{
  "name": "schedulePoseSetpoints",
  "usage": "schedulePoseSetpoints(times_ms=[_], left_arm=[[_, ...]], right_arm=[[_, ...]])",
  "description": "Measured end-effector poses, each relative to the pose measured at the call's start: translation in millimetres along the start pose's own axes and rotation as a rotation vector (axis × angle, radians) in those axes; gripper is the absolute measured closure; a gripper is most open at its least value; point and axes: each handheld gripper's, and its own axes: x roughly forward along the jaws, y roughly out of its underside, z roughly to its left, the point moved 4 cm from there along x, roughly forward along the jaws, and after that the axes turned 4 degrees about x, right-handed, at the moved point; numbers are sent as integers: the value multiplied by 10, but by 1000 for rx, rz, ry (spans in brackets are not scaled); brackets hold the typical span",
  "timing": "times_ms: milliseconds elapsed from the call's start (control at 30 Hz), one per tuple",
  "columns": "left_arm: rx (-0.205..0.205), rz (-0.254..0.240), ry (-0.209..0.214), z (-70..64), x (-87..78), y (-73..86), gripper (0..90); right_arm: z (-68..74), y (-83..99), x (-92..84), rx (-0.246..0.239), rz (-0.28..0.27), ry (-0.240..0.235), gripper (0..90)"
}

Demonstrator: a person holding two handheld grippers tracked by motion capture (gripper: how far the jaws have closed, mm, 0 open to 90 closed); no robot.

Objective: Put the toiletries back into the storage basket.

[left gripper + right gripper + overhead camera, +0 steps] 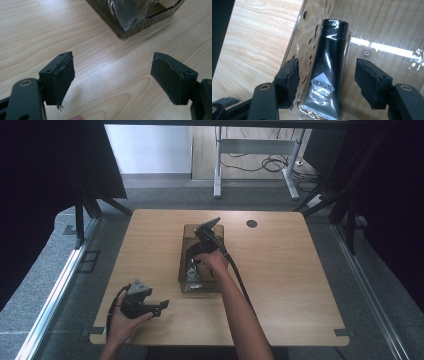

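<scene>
Right gripper view had the right gripper with jaws wide apart, holding nothing; one black tube in clear wrap lay flat between the pads, touching neither. Tube sat on the floor of the smoky transparent bin, near its left wall. Looked like a release: best to lift straight up so neither pad snagged the wrap. Left gripper was spread open too, empty, over bare table just short of the bin's corner. Count: two grippers, one tube, one bin, one table with one dark round hole.
</scene>
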Motion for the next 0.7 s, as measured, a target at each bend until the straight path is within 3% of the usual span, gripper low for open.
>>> schedulePoseSetpoints(times_ms=[133, 333, 433, 700], left_arm=[[0, 2, 0, 7, -7, 1, 193], [-5, 0, -3, 12, -5, 4, 193], [-6, 6, -3, 9, 5, 11, 193], [-10, 7, -13, 15, 2, 16, 193]], right_arm=[[-4, 32, -68, -64, -7, -6, 361], [-42, 70, -218, -115, -43, -33, 361], [-105, 120, -353, -167, -68, -45, 364], [-260, 260, -537, -253, -99, -78, 379]])
